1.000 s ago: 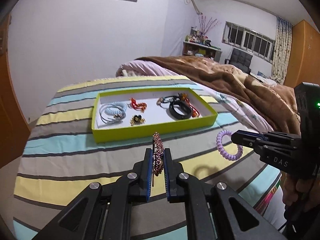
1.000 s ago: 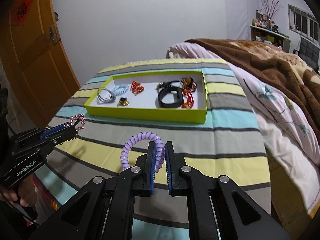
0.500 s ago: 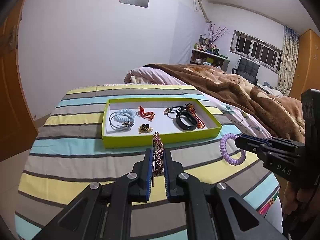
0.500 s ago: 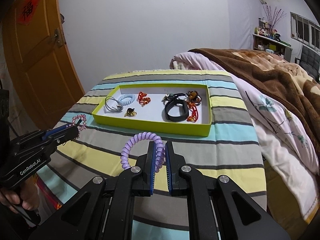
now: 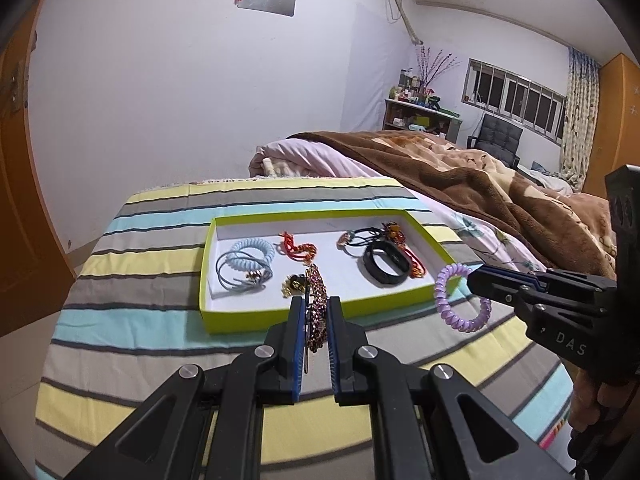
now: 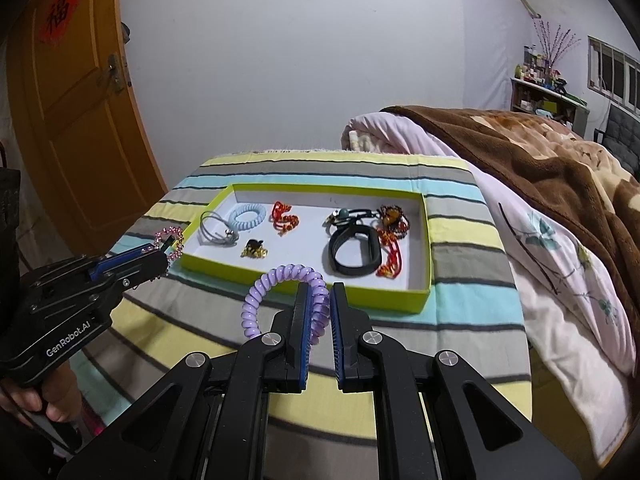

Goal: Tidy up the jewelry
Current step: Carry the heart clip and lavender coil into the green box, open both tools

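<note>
A lime-green tray (image 5: 256, 322) (image 6: 312, 286) with a white floor lies on the striped bedcover and holds several bracelets and hair ties. My left gripper (image 5: 316, 312) (image 6: 162, 250) is shut on a pink beaded bracelet (image 5: 317, 300) (image 6: 172, 240), held edge-on above the cover just before the tray's near wall. My right gripper (image 6: 319, 300) (image 5: 474, 278) is shut on a purple spiral hair tie (image 6: 276, 280) (image 5: 456, 304), hanging above the cover by the tray's near right corner. A black band (image 5: 386, 266) lies in the tray's right part, a blue spiral tie (image 5: 252, 250) in its left.
A brown blanket (image 5: 480, 184) over a pink quilt covers the bed to the right. An orange door (image 6: 80, 100) stands at the left. The bedcover's edge drops off at left and front. A hand (image 6: 40, 404) grips the left tool's handle.
Both grippers have moved forward toward the tray and risen a little, each keeping its piece. The tray's contents lie as before.
</note>
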A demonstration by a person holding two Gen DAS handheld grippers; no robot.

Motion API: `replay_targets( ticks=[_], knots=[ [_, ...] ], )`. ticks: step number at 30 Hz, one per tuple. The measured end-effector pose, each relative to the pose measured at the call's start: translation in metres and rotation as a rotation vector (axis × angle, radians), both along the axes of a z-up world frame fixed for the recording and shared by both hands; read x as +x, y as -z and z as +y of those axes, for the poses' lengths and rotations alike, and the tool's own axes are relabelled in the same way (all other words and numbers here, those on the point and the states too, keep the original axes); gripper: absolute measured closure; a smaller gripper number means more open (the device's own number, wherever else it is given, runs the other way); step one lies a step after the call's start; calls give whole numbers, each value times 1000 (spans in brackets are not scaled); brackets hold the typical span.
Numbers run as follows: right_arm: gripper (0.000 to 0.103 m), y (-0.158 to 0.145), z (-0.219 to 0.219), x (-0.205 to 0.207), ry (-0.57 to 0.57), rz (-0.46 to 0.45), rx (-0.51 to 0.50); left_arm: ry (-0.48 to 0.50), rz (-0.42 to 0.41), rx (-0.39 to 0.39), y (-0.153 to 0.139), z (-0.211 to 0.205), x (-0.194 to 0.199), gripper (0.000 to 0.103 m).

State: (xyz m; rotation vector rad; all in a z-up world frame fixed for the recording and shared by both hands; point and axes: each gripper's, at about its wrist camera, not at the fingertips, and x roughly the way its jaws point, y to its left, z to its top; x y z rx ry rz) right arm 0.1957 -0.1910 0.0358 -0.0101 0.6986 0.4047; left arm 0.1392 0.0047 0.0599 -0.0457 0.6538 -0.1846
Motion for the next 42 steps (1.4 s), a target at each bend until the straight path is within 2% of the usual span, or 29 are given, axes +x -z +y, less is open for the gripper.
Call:
replay_targets(
  ticks=[12,20,34,42],
  knots=[
    [94,8,9,53,16,6,-27,-5,31,36,19,10,57,93],
    [94,23,10,84,34,40,-47,-1,60,51,35,12,81,93],
    [94,52,21,95,5,117,-75,7,119,23,56,16,94,92],
    [93,54,21,94,1,131,-83,19,133,-7,59,19,92,92]
  ],
)
